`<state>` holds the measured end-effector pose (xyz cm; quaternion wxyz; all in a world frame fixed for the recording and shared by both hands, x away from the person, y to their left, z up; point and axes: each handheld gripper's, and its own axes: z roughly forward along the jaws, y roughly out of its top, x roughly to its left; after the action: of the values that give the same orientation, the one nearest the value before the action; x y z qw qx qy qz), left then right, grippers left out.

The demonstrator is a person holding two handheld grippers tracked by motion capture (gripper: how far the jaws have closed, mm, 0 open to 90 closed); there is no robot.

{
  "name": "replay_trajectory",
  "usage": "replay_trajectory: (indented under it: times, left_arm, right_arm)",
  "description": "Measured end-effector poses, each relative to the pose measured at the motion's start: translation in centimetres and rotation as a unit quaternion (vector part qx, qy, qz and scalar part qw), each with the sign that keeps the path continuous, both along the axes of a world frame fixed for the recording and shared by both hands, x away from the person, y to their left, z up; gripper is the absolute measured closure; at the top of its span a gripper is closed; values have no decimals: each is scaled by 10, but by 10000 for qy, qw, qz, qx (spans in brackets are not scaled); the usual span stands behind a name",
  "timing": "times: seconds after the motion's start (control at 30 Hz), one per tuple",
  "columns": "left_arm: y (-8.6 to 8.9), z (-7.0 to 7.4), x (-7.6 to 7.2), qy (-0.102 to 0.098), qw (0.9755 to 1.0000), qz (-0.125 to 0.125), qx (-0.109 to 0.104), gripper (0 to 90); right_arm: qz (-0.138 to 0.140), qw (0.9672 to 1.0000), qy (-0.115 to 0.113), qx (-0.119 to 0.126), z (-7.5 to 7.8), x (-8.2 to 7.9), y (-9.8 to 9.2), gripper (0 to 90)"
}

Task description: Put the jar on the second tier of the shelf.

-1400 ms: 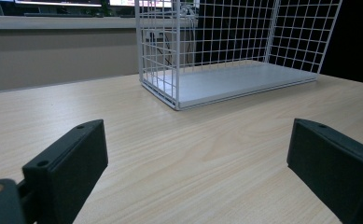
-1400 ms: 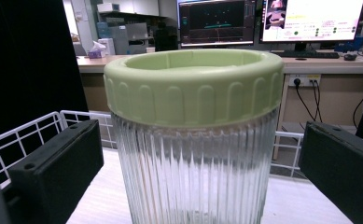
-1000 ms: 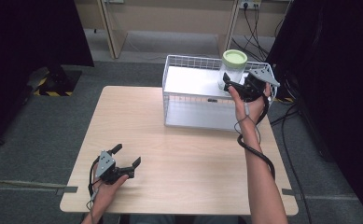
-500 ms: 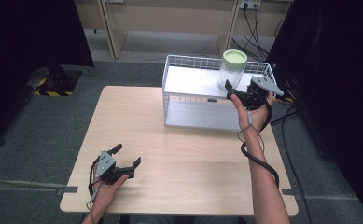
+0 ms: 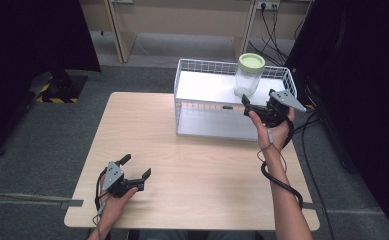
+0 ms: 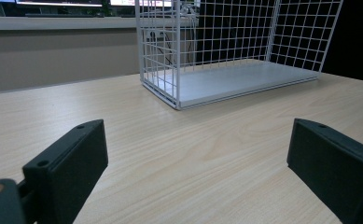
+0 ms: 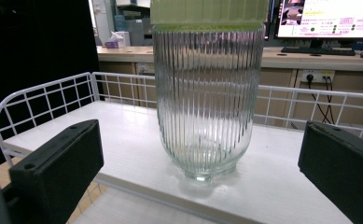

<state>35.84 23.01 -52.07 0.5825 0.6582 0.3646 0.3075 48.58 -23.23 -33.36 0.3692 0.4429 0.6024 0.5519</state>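
Ribbed clear glass jar with pale green lid (image 7: 207, 93) is standing upright on the top shelf of the white wire rack (image 5: 204, 87). Right gripper (image 5: 260, 107) is facing it, jaws wide, nothing held, likely lined up for a grasp. Left gripper (image 5: 134, 167) is idling wide open over the light wooden table (image 5: 192, 165).

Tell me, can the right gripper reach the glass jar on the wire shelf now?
Probably yes: the right gripper is open, the glass jar stands upright straight ahead of it on the wire shelf, nothing between.
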Motion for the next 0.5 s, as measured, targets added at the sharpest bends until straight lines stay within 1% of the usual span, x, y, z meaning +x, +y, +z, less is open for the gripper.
replay_trajectory:
  times: [0.27,0.43,0.5]
  left_arm:
    - [0,0,0,0,10000,4,1,44]
    - [0,0,0,-19,10000,-16,-3,44]
    - [0,0,0,5,10000,15,3,44]
  right_arm:
    - [15,10000,80,-16,-12,-9,-5,3]
    - [26,9999,94,-35,-15,-13,-7,3]
    - [34,9999,90,-43,-17,-15,-7,3]
